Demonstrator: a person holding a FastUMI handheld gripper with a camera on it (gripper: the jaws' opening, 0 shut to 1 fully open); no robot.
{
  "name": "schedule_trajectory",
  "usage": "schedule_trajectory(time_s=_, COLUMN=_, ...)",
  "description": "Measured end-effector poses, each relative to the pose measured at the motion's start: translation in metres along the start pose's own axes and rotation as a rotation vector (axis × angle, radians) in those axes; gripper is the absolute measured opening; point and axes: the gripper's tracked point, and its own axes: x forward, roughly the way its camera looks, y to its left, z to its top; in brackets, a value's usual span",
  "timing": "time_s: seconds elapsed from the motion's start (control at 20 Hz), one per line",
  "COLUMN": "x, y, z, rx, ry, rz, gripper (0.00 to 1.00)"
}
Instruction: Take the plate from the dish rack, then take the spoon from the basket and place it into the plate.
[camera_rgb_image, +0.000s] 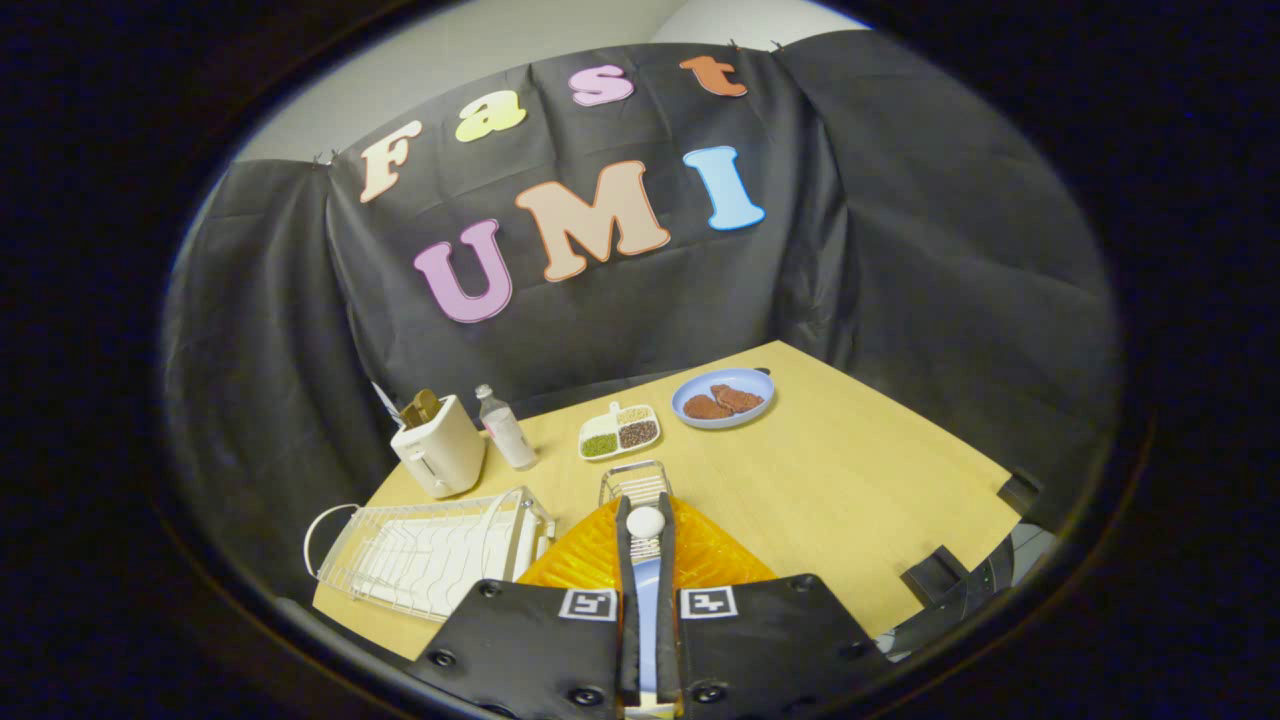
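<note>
My gripper (646, 508) is shut on the spoon (645, 522). The spoon's white bowl sticks out between the fingertips and its blue handle runs back between the two fingers. Directly beneath the fingers lies the orange translucent plate (725, 562) on the wooden table, showing on both sides of them. The spoon hangs above the plate; whether it touches the plate I cannot tell. Just beyond the fingertips stands the small wire basket (634, 484). The white wire dish rack (430, 560) sits to the left of the fingers, near the table's front corner.
Behind the rack stand a white toaster (440, 447) and a small clear bottle (505, 428). A divided white dish of grains (618, 431) and a blue plate with brown food (724, 398) lie farther back. Bare tabletop (860, 490) spreads to the right.
</note>
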Motion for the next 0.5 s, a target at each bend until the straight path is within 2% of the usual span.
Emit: schedule_trajectory(time_s=0.5, x=-0.007, y=-0.010, z=-0.061, rx=-0.032, ry=0.130, rz=0.010, gripper=0.09)
